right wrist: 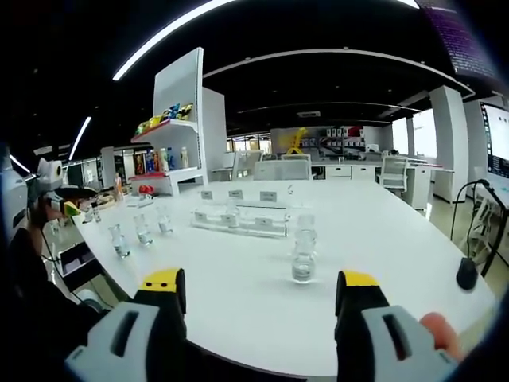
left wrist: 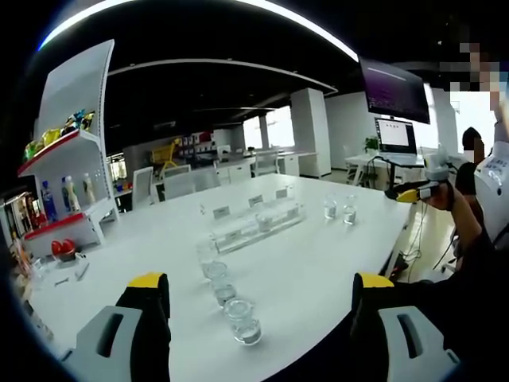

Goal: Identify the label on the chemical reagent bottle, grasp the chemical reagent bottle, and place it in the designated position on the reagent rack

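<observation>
A clear reagent rack [left wrist: 258,219] with small label cards stands mid-table; it also appears as the rack [right wrist: 238,219] in the right gripper view. Three small clear reagent bottles [left wrist: 246,322] line up just ahead of my left gripper [left wrist: 260,286], which is open and holds nothing. Two more bottles [left wrist: 339,208] stand beyond the rack's right end, and the near one of these bottles [right wrist: 303,267] sits just ahead of my open right gripper [right wrist: 261,282]. The three-bottle row [right wrist: 143,229] shows at the left there. Labels are too small to read.
The white table [left wrist: 318,270] curves away to its right edge. A white shelf unit [left wrist: 71,151] with snacks and drink bottles stands at the left. Monitors [left wrist: 395,91] sit behind the right gripper [left wrist: 417,191]. A black object [right wrist: 467,273] lies near the table's right edge.
</observation>
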A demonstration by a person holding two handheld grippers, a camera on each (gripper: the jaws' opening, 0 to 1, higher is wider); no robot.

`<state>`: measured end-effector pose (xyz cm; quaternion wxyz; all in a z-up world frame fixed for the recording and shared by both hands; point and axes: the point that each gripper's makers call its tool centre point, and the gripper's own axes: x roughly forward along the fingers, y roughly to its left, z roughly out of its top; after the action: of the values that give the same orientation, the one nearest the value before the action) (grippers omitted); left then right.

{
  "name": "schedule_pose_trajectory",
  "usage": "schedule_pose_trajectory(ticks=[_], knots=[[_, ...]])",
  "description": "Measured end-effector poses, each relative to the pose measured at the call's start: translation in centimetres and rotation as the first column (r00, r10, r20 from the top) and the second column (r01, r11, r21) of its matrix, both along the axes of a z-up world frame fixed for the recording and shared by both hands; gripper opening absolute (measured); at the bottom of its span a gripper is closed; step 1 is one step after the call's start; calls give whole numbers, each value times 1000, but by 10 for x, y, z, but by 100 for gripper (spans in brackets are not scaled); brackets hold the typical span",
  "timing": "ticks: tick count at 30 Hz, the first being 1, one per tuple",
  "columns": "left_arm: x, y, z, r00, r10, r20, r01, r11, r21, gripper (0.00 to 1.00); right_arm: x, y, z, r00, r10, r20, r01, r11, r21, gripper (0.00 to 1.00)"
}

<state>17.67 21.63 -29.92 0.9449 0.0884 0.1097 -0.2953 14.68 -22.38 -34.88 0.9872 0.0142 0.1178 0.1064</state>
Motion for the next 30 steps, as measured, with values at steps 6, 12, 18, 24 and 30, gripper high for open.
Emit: schedule_pose_trajectory(ticks=[6, 12, 18, 24, 30], knots=[[0, 0, -1, 1000, -3, -2, 3, 1000, 7, 95, 2, -2, -3, 1000, -3, -5, 3, 1000, -4, 74], [1, -1, 1, 1000, -6, 2, 6, 1000, 8, 94, 7, -4, -9, 1000, -4, -23, 3, 1000, -17, 74], [1, -1, 0, 1000, -7, 1, 7, 1000, 12, 94, 9, -5, -15, 999, -6, -34, 6, 1000, -17, 74], [1, 0, 1, 1000, -6, 3, 6, 1000, 11, 94, 12, -7, -16, 999, -16, -29, 16, 1000, -21, 74], [0, 0, 1, 1000, -4, 4, 4, 1000, 12, 94, 14, -11, -13, 999, -33, -16, 32, 999, -12, 75]])
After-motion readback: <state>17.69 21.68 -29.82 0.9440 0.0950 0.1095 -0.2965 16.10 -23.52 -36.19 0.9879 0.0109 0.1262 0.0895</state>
